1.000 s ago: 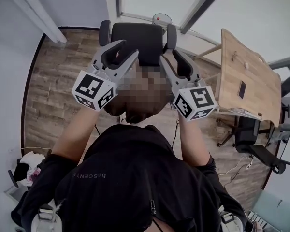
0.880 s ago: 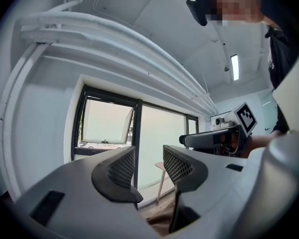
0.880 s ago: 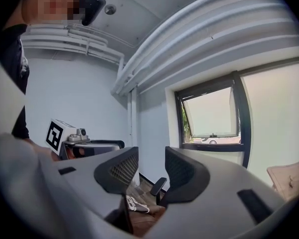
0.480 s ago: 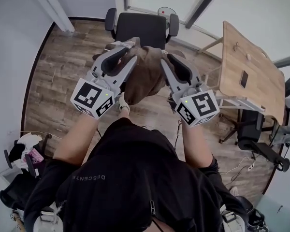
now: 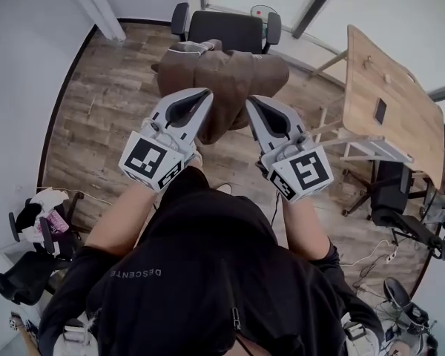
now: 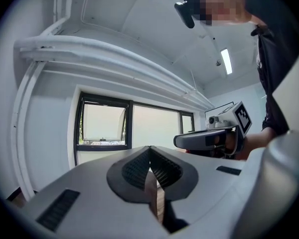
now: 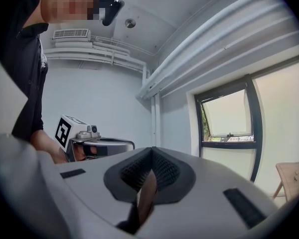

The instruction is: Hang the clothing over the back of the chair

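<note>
A brown garment hangs spread between my two grippers in the head view, in front of the black office chair. My left gripper pinches its left part and my right gripper its right part. Both sets of jaws have just been closing and now stand shut on the cloth. In the left gripper view a strip of brown cloth shows between the shut pads. The right gripper view shows the same, with cloth between the pads. Both grippers point level, side by side.
A wooden table stands at the right, with a second black chair in front of it. A heap of clothes lies at the lower left on the wood floor. A window is ahead of the grippers.
Both grippers were open one second ago and are now shut on the brown garment. They have drawn back from the chair, and the garment now hangs spread between them.
</note>
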Demonstrator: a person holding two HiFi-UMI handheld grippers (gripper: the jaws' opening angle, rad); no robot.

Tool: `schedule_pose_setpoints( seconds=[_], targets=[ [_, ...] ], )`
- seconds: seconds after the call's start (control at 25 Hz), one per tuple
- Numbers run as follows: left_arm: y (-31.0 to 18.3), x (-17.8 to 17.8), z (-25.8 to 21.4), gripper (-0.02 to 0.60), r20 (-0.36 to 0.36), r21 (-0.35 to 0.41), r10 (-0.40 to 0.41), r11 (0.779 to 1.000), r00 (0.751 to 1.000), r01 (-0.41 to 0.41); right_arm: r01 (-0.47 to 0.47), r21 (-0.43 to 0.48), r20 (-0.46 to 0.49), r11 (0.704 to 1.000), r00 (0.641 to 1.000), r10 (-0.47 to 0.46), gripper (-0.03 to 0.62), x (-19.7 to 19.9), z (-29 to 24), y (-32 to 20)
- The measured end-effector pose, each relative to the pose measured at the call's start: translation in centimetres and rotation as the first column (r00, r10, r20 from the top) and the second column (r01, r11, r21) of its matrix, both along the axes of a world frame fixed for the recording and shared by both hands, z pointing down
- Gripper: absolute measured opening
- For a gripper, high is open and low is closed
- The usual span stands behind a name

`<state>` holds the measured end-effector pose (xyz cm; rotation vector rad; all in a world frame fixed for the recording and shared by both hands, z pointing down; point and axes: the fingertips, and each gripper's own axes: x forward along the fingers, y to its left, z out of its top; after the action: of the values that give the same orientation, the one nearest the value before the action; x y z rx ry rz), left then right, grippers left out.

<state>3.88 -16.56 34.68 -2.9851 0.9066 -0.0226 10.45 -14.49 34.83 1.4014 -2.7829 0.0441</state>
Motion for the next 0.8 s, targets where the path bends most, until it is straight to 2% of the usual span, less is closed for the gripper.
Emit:
schedule_pose_setpoints(
  seconds=[0.24, 0.44, 0.52, 0.8],
  targets=[
    [1.5, -0.2, 0.8, 0.018, 0.005, -0.013, 0.014, 1.000, 1.000, -0.014, -0.004, -0.017, -0.010, 1.000, 1.000, 0.004, -0.006, -0.1, 0.6, 1.3],
    [2.2, -0.3, 1.4, 0.018, -0.004, -0.033, 0.056, 0.998, 0.998, -0.056, -0.024, -0.034, 0.008, 0.999, 1.000, 0.025, -0.006, -0.3, 1.3, 1.7],
    [2.3, -0.4, 1.2, 0.018, -0.005, -0.016, 0.068, 0.998, 0.998, -0.068, -0.036, -0.038, 0.014, 0.999, 0.999, 0.036, -0.006, -0.6, 1.5, 1.8],
    [2.1, -1.7, 2.0, 0.018, -0.015, -0.017, 0.057, 0.998, 0.998, -0.057, -0.054, -0.054, 0.011, 0.997, 0.998, 0.054, -0.006, -1.2, 2.6, 2.3]
  ],
)
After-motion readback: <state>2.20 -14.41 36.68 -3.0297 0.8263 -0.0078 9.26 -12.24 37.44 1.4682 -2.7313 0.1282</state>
